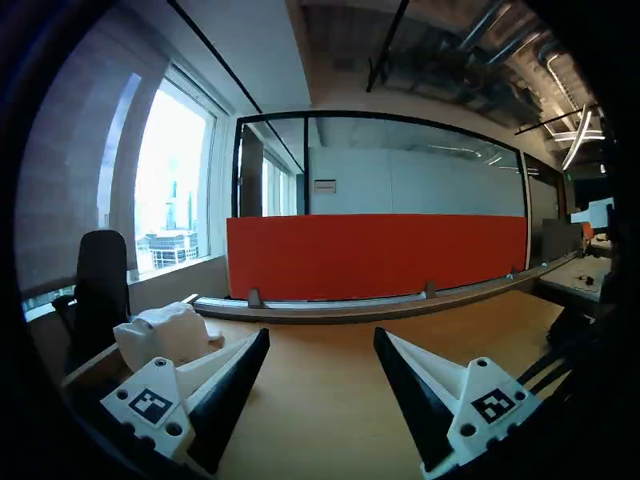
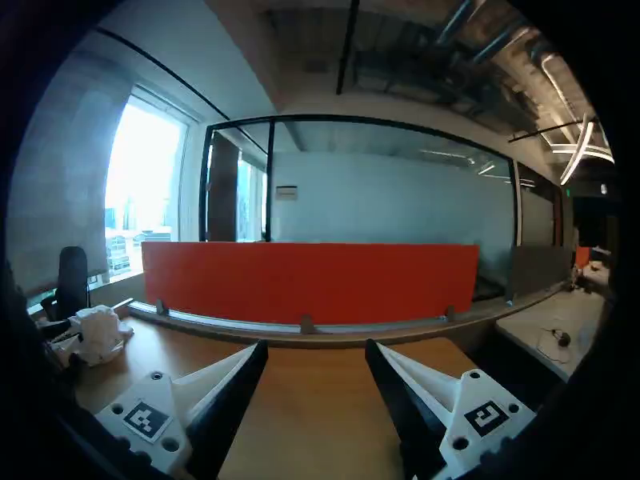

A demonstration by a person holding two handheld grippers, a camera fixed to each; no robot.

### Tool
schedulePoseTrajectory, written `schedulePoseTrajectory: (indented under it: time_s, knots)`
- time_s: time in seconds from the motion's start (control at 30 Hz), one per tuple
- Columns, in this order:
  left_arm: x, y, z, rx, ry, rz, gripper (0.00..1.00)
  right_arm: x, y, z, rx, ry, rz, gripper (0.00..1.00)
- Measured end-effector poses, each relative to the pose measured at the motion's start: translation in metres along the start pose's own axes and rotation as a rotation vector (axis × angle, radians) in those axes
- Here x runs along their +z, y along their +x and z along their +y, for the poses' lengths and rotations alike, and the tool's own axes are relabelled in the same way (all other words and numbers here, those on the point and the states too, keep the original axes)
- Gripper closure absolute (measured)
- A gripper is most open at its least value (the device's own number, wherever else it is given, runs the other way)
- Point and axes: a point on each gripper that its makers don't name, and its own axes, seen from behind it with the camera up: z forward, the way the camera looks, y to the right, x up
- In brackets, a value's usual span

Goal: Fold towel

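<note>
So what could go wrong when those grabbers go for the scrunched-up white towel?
1. The towel is bunched up, so the open left gripper and right gripper might pinch a lump, not a corner.
2. It seems to sit near the desk edge by the chair; a nudge could push it off.

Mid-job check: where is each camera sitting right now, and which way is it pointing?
Left gripper view: rides on the left gripper, low over the wooden desk, facing the orange divider; its own two open fingers show, crumpled white towel near left.
Right gripper view: rides on the right gripper, same heading; open fingers show, towel farther left.
Shared: desk, divider, towel, window, office chair.
</note>
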Motion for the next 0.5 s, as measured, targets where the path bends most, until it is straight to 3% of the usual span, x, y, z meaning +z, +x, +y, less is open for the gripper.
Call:
schedulePoseTrajectory:
  time_s: [0.5]
  knots:
    - [-0.009, -0.054, -0.004, -0.001, 0.010, 0.035, 0.03, 0.003, -0.027, -0.007, 0.006, 0.012, 0.027, 0.06]
